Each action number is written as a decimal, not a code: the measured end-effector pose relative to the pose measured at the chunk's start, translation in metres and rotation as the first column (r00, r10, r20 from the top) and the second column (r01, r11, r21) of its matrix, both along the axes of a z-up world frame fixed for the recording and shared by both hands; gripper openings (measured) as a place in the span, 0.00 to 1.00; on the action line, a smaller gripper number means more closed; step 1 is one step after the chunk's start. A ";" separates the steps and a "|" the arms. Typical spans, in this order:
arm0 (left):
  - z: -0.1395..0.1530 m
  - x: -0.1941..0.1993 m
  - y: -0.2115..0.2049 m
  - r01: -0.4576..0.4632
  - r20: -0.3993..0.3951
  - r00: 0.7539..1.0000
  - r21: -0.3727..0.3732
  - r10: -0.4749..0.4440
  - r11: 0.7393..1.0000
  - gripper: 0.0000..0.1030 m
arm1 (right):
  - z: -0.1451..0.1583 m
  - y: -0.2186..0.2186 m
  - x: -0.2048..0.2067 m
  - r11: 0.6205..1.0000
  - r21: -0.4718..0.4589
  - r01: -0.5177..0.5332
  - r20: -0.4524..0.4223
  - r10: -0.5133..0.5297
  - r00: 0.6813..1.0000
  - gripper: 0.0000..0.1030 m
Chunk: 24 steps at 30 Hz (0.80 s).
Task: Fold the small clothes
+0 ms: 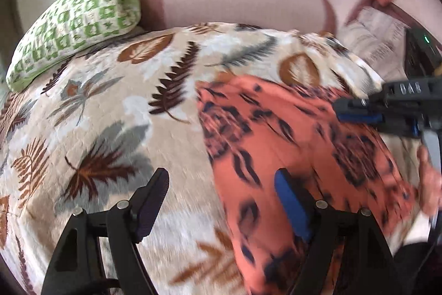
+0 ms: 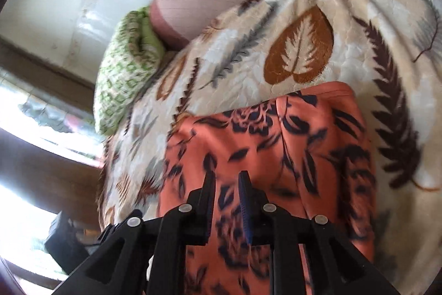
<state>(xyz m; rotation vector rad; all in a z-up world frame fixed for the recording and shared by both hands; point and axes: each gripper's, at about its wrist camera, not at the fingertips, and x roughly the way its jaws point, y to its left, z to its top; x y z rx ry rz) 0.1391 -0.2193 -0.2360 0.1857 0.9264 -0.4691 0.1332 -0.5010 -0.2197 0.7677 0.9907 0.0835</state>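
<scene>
garment [image 1: 290,145] print motion-blurred; near end cut off below

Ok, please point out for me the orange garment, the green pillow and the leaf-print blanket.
orange garment [image 2: 262,134], right wrist view, on its flat middle.
green pillow [image 1: 80,18], left wrist view, on its patterned top face.
leaf-print blanket [image 1: 116,107], left wrist view, on a bare part left of the garment.

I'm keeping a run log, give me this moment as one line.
stage: folding | item: orange floral garment flat on leaf-print blanket | left gripper: jaws wide, straddling garment edge | right gripper: jaws nearly closed above garment, grip unclear
</scene>
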 end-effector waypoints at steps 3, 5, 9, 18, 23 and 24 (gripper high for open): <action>-0.011 0.019 -0.008 -0.026 0.016 1.000 0.004 0.026 1.000 0.77 | -0.010 0.000 0.021 1.000 -0.005 0.029 -0.010 -0.030 1.000 0.19; -0.018 0.026 -0.015 -0.033 0.024 0.999 0.013 0.033 0.999 0.77 | -0.021 -0.004 0.030 0.999 -0.009 0.050 -0.034 -0.051 0.998 0.19; -0.027 0.026 -0.019 -0.044 0.045 0.998 0.014 0.043 0.999 0.78 | -0.043 -0.002 0.043 0.999 -0.021 0.048 -0.079 -0.049 0.996 0.18; -0.032 0.030 -0.024 -0.047 0.050 0.998 0.030 0.046 0.998 0.78 | -0.045 0.003 0.044 0.997 -0.072 0.030 -0.059 -0.034 0.998 0.18; -0.030 0.027 -0.026 -0.049 0.070 0.997 0.056 0.045 0.997 0.78 | -0.042 0.005 0.041 0.995 -0.095 0.031 -0.036 -0.034 0.999 0.18; -0.029 0.025 -0.027 -0.051 0.072 0.996 0.061 0.046 0.997 0.78 | -0.040 0.005 0.039 0.995 -0.095 0.035 -0.025 -0.037 0.999 0.18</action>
